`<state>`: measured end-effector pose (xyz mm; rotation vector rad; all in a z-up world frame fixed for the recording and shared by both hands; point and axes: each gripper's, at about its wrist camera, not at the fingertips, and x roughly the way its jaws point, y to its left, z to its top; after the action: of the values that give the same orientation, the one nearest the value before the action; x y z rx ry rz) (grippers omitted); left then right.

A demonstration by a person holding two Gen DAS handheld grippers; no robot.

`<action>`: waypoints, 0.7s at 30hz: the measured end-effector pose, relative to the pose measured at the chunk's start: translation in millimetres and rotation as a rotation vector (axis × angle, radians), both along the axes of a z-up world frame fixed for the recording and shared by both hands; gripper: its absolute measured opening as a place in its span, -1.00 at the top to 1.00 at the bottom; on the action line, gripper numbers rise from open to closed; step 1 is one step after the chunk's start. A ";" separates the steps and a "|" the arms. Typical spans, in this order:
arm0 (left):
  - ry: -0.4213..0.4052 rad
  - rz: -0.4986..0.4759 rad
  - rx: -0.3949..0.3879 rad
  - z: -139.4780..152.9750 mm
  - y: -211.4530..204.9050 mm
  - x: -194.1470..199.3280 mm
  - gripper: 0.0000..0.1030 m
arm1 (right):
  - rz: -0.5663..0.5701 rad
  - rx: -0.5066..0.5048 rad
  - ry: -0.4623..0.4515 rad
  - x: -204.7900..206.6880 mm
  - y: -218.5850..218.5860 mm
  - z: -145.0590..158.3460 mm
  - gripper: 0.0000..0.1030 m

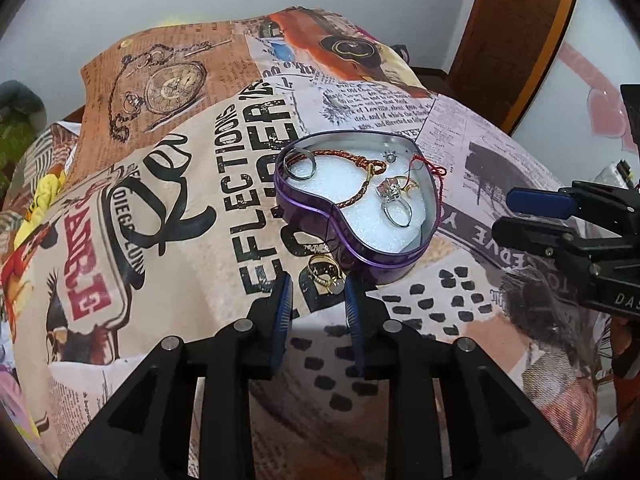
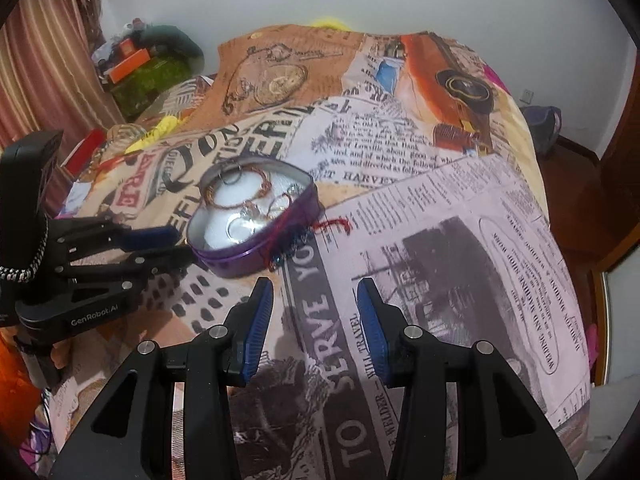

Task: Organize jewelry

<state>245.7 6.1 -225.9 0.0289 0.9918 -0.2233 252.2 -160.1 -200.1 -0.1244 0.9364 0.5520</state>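
Observation:
A purple heart-shaped tin (image 1: 372, 258) with a white foam lining sits on a printed bedspread. It holds a braided bracelet (image 1: 356, 196), a dark ring (image 1: 302, 168), a silver ring (image 1: 398, 210) and a small stud (image 1: 389, 157). A gold ring (image 1: 325, 274) lies on the cloth just outside the tin's near wall. My left gripper (image 1: 318, 288) is open, its fingertips on either side of the gold ring. My right gripper (image 2: 316, 292) is open and empty, just short of the tin (image 2: 256, 254). A red thread (image 2: 334, 225) trails from the tin's right side.
The printed bedspread (image 1: 180, 208) covers a rounded bed. Clutter and boxes (image 2: 136, 64) sit at the back left by a striped curtain. A wooden door frame (image 1: 516, 40) stands at the right. The right gripper also shows in the left wrist view (image 1: 532, 216).

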 end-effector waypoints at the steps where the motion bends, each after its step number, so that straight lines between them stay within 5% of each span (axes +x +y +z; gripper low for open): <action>1: -0.003 0.000 0.004 -0.2 0.0 -0.4 0.51 | 0.003 -0.001 0.003 0.1 0.4 -1.6 0.23; 6: -0.018 0.003 0.022 -2.0 -0.8 0.1 0.53 | 0.029 -0.009 0.015 1.5 7.7 -9.4 0.23; 10: -0.026 0.013 0.038 -2.8 0.6 2.7 0.74 | 0.054 -0.015 0.027 4.4 15.7 -14.9 0.23; 21: -0.029 0.039 -0.027 -2.8 12.3 3.3 0.89 | 0.074 -0.087 0.000 15.2 33.8 -22.2 0.23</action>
<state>248.9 18.4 -228.7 -0.0118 0.9591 -0.2004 267.4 -126.4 -222.4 -0.2375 0.9593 0.5797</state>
